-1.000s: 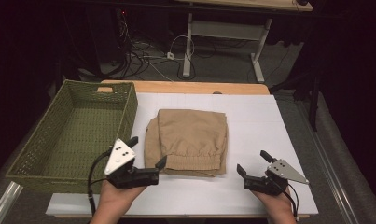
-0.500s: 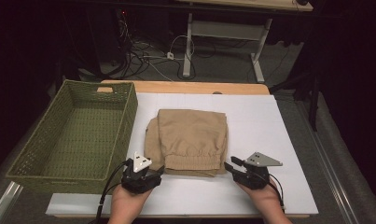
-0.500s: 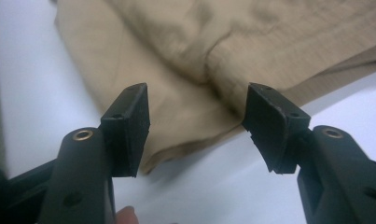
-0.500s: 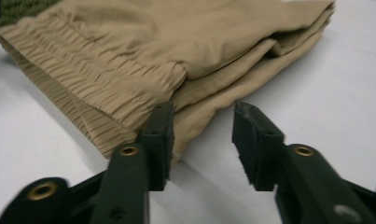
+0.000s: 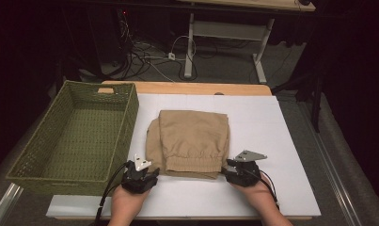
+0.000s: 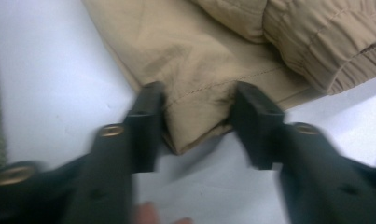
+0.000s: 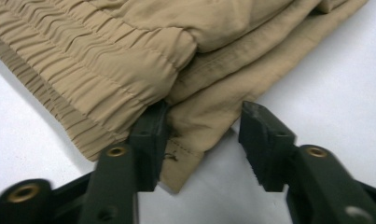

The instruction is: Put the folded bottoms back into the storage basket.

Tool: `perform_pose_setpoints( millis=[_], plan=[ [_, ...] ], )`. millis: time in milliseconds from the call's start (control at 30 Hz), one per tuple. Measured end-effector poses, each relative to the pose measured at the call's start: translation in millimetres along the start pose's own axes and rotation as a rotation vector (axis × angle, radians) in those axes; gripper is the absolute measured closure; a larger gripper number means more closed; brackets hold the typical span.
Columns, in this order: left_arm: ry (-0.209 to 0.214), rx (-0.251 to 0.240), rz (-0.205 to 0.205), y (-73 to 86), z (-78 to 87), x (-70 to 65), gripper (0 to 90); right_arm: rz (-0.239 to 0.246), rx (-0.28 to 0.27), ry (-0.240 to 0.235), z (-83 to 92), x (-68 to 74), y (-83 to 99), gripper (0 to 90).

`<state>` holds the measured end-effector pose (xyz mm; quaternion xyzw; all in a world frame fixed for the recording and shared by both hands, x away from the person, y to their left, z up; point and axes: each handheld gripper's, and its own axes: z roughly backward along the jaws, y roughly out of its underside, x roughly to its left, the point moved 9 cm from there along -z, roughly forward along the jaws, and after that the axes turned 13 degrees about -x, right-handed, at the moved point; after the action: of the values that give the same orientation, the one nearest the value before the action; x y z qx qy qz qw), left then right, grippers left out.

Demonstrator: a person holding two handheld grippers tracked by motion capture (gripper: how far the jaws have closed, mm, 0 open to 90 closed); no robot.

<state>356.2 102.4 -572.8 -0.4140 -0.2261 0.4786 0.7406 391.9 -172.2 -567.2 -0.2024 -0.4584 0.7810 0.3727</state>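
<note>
From the high view I see the folded tan trousers [image 5: 191, 143] lying in the middle of the white tabletop [image 5: 276, 132], just beside the green wicker basket [image 5: 79, 134] on the left. My left tongs [image 5: 149, 175] sit at the near left corner of the garment, and my right tongs [image 5: 227, 170] sit at its near right corner. Both hands come in from the bottom edge, and both tongs point toward the cloth. At this size I cannot tell from above whether the jaws pinch the fabric.

In the left gripper view the left tongs [image 6: 199, 123] have just been closing, and a stitched corner of the trousers [image 6: 199, 60] lies between the two black jaws. Both jaw faces touch the cloth on either side, and the fabric bunches slightly where they press, so I read this as a grasp on the corner. The elastic waistband [image 6: 335, 51] lies to the upper right, clear of the jaws.

In the right gripper view the right tongs [image 7: 202, 140] straddle the other near corner of the trousers [image 7: 223, 79]. The left jaw rests against the folded layers, under the gathered waistband [image 7: 92, 70]. The right jaw stands just beside the hem edge, with white tabletop [image 7: 335, 84] visible next to it; I cannot tell whether it touches, so I cannot call this grip clenched.
</note>
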Motion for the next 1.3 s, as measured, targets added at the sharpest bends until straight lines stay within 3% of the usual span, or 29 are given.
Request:
perform_pose_setpoints(
  millis=[33, 67, 100, 167, 333, 567, 667, 700, 800, 833, 867, 900, 933, 1000, 1033, 1067, 1100, 1133, 1167, 1200, 1300],
  plan=[
    [0.0, 0.0, 0.0, 0.0, 0.0, 0.0, 64.9, 0.0, 0.0, 0.0, 0.0, 0.0, 0.0, 61.1],
    [0.016, -0.004, -0.004, -0.2, -0.1, -1.1, 72.2, 0.011, -0.006, -0.036, -0.2, 3.9, -0.2, 74.3],
    [0.034, -0.005, -0.012, -0.1, -0.3, -3.0, 77.9, 0.011, -0.004, -0.053, 0.2, 6.5, 0.0, 80.1],
    [0.058, -0.008, -0.025, 0.1, 0.2, -5.3, 81.0, 0.016, -0.004, -0.067, 0.8, 9.7, 0.3, 86.8],
    [0.096, -0.003, -0.027, -0.3, 5.2, -10.4, 81.8, 0.026, -0.016, -0.064, 4.7, 10.5, -0.1, 88.2],
    [0.133, 0.016, -0.065, 1.3, 25.3, -26.9, 81.6, 0.016, -0.04, -0.065, 25.8, 15.4, 2.5, 88.4],
    [0.17, 0.047, -0.085, 8.5, 39.7, -39.2, 81.2, 0.013, -0.043, -0.089, 48.1, 25.4, 10.2, 88.3],
    [0.17, 0.047, -0.085, 8.5, 39.7, -39.2, 79.6, 0.013, -0.043, -0.089, 48.1, 25.4, 10.2, 88.3],
    [0.164, 0.012, -0.051, 11.2, 46.2, -42.2, 58.9, 0.033, -0.048, -0.098, 60.2, 28.8, 14.4, 76.7],
    [0.156, -0.02, -0.035, 5.3, 47.6, -42.3, 51.6, 0.02, -0.061, -0.099, 61.4, 27.2, 12.9, 71.7],
    [0.147, -0.127, -0.012, -13.5, 51.5, -43.0, 46.8, 0.009, -0.076, -0.096, 62.4, 25.2, 11.0, 66.4],
    [0.147, -0.127, -0.012, -13.5, 51.5, -43.0, 46.2, 0.002, -0.089, -0.084, 63.7, 23.0, 9.4, 63.4],
    [0.216, -0.213, 0.039, -30.2, 50.9, -50.7, 46.2, -0.002, -0.105, -0.081, 65.0, 21.1, 7.7, 62.1],
    [0.238, -0.215, 0.036, -34.4, 46.1, -55.4, 46.1, -0.009, -0.118, -0.078, 65.9, 19.3, 6.2, 60.4],
    [0.231, -0.173, -0.006, -36.0, 28.5, -62.1, 45.1, -0.017, -0.137, -0.061, 67.3, 15.6, 4.4, 59.9],
    [0.218, -0.13, -0.022, -33.2, 17.9, -62.4, 43.7, -0.016, -0.144, -0.06, 67.6, 14.5, 4.0, 59.8],
    [0.218, -0.13, -0.022, -33.2, 17.9, -62.4, 43.6, -0.018, -0.146, -0.056, 68.0, 13.6, 4.3, 59.7],
    [0.224, -0.066, 0.004, -25.6, 2.1, -61.6, 41.0, -0.019, -0.148, -0.052, 68.1, 12.7, 4.7, 59.7],
    [0.224, -0.066, 0.004, -25.6, 2.1, -61.6, 40.6, -0.02, -0.148, -0.048, 68.4, 12.0, 5.3, 59.7],
    [0.245, -0.051, 0.029, -22.1, -0.7, -62.1, 42.8, -0.02, -0.148, -0.045, 68.9, 11.4, 6.0, 59.7],
    [0.289, -0.014, 0.026, -15.4, 0.7, -68.2, 51.1, -0.011, -0.146, -0.032, 70.5, 9.8, 7.9, 59.6]
  ],
)
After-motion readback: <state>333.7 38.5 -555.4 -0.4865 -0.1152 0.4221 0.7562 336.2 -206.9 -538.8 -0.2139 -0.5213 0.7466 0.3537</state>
